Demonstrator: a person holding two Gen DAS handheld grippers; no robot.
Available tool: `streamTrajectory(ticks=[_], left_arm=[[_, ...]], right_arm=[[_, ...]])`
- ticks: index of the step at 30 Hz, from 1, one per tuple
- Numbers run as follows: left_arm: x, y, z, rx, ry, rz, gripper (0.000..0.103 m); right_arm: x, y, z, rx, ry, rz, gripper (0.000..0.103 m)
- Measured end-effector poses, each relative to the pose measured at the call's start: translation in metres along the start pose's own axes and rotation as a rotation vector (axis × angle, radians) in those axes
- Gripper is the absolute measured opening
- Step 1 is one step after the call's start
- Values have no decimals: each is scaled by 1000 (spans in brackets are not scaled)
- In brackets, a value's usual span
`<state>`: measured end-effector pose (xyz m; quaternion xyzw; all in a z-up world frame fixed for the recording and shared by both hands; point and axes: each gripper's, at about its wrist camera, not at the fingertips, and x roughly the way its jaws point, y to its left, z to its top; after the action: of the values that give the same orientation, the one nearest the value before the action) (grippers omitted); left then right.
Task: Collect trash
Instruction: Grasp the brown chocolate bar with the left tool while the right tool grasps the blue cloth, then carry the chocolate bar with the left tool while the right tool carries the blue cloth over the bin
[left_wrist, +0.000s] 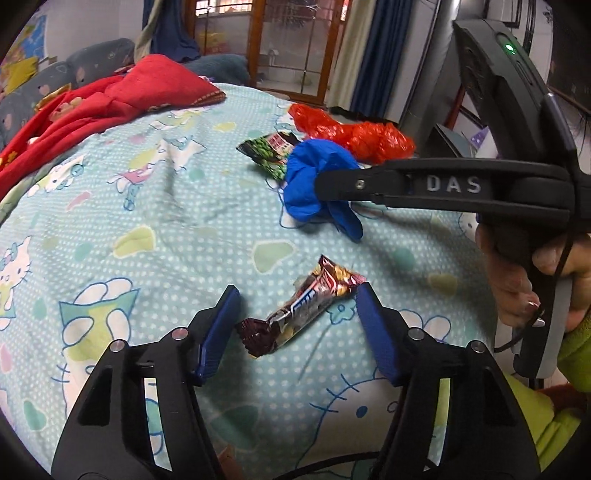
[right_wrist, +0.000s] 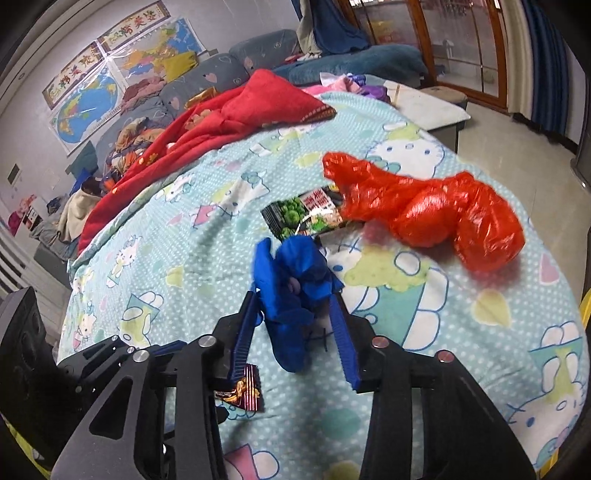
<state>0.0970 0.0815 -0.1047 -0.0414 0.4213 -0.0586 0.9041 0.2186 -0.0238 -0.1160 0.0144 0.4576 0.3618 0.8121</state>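
Two bits of trash are being picked up at once on a bed with a cartoon cat bedspread (left_wrist: 155, 206). The left gripper (left_wrist: 295, 295) sits low over a brown candy bar wrapper (left_wrist: 301, 304), and its two blue fingers (left_wrist: 218, 328) are spread apart with the wrapper lying between them. The right-hand finger looks to be just at the wrapper's top end, but the pads are not squeezing it yet. To do this well, I think the fingers should go down until they nearly brush the cloth, then close across the fat middle of the wrapper, not its thin twisted end, which could slip out. The bedspread is soft, so pushing too deep might grab cloth too. The right gripper (right_wrist: 295, 314) has its fingers (right_wrist: 341, 332) on both sides of a crumpled blue plastic bag (right_wrist: 291, 280). They seem to be pressing into it, though the picture is a little blurry there. A firm squeeze matters, since a floppy bag can slide free when lifted. Just behind the blue bag lies a green snack packet (right_wrist: 299, 216), and touching that is a bunched-up red plastic bag (right_wrist: 436, 214). Both wait for later. A red quilt (right_wrist: 236, 110) is heaped farther back, well apart. The two grippers are near each other, so they should lift straight up and not bump.
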Motion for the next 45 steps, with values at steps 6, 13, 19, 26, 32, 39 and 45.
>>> streamTrajectory(ticks=[6, 13, 19, 26, 32, 39, 45], left_arm=[[3, -7, -2, 31, 18, -4, 42], [5, -11, -3, 46, 28, -2, 23], [6, -14, -2, 55, 27, 6, 13], [-3, -16, 3, 35, -25, 3, 12], [-12, -21, 10, -9, -61, -34, 11], [-23, -38, 24, -15, -110, -82, 11], [-29, -52, 37, -6, -144, -100, 11]], right_arm=[[1, -3, -6, -7, 2, 0, 16], [-13, -11, -13, 7, -22, -7, 13], [-37, -20, -17, 2, -63, -31, 13], [-64, -30, -26, -13, -100, -64, 13], [-86, -44, -34, 8, -122, -79, 13], [-109, -54, -39, 21, -154, -101, 13], [-132, -68, -43, 42, -193, -131, 13]])
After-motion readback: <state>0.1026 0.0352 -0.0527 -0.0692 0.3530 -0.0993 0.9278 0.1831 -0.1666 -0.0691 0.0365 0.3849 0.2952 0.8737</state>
